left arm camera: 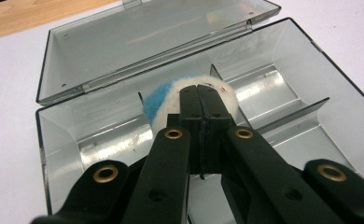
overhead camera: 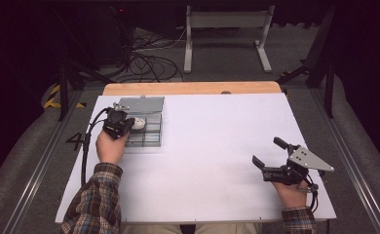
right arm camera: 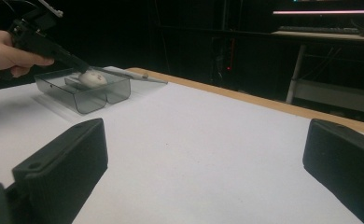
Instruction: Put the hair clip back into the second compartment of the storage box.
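Over the open compartment box (left arm camera: 77,135), the left gripper (left arm camera: 199,93) was found clenched on a soft ball (left arm camera: 159,105), the right gripper (overhead camera: 271,155) held parted and idle; release or lifting was judged next.

Plaid sleeves (overhead camera: 93,204) — black grippers, brass rivets (left arm camera: 173,134)

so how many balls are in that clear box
1: a white and blue ball sits in a far compartment of the open box, at the left gripper tips. The gripper may hide others.
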`<control>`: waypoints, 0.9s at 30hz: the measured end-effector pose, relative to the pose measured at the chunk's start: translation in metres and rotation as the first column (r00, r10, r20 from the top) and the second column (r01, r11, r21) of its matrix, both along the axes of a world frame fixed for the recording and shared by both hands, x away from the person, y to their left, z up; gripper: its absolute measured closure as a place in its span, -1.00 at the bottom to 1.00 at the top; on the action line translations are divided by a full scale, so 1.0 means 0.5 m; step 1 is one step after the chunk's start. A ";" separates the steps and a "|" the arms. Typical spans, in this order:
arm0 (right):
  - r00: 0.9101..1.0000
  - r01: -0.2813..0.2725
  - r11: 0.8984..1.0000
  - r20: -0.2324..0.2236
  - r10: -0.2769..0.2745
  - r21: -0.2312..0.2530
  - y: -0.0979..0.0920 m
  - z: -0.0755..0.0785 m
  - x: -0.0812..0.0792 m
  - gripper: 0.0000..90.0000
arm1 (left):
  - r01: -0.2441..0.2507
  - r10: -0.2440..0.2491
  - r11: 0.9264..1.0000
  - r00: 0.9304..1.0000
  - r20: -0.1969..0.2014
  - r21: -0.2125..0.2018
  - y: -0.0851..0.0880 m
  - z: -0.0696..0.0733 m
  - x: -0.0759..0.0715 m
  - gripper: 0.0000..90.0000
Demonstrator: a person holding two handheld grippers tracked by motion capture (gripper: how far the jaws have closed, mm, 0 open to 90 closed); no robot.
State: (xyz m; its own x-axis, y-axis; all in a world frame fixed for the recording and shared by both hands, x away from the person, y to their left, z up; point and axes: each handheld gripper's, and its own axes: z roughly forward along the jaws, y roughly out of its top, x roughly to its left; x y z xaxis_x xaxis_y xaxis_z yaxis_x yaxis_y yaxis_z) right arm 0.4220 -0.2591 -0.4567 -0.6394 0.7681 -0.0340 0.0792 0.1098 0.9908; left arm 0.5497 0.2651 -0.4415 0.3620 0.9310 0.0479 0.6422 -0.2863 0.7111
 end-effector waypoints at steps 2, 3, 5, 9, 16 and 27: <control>1.000 0.002 1.000 0.000 -0.002 -0.002 0.000 0.000 0.000 -0.99 | -0.004 0.004 1.000 1.000 0.001 0.001 -0.001 -0.001 0.001 0.99; 1.000 0.002 1.000 0.001 -0.002 -0.001 -0.001 0.000 0.000 -0.99 | -0.005 0.005 1.000 1.000 0.002 0.001 -0.001 -0.001 0.001 0.99; 1.000 0.003 1.000 0.001 -0.003 -0.001 -0.001 0.000 0.000 -0.99 | -0.007 0.007 1.000 1.000 0.002 0.000 -0.001 -0.001 0.002 0.99; 1.000 0.002 1.000 0.001 -0.002 -0.003 0.000 0.000 0.000 -0.99 | -0.009 0.009 1.000 1.000 -0.016 -0.006 0.000 -0.007 0.007 0.99; 1.000 0.005 1.000 0.002 -0.005 -0.003 -0.001 0.000 0.000 -0.99 | -0.013 0.013 1.000 0.999 -0.035 0.000 -0.002 -0.014 0.012 0.99; 1.000 0.003 1.000 0.002 -0.003 -0.002 -0.001 0.000 0.000 -0.99 | -0.001 0.000 0.999 1.000 -0.023 -0.053 0.007 -0.005 0.005 0.99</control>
State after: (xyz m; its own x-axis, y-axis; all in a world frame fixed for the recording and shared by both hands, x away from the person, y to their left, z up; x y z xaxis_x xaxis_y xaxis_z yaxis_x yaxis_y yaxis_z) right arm 0.4219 -0.2595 -0.4566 -0.6371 0.7699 -0.0362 0.0779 0.1110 0.9908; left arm 0.5522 0.2688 -0.4438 0.3619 0.9322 -0.0098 0.6586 -0.2482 0.7104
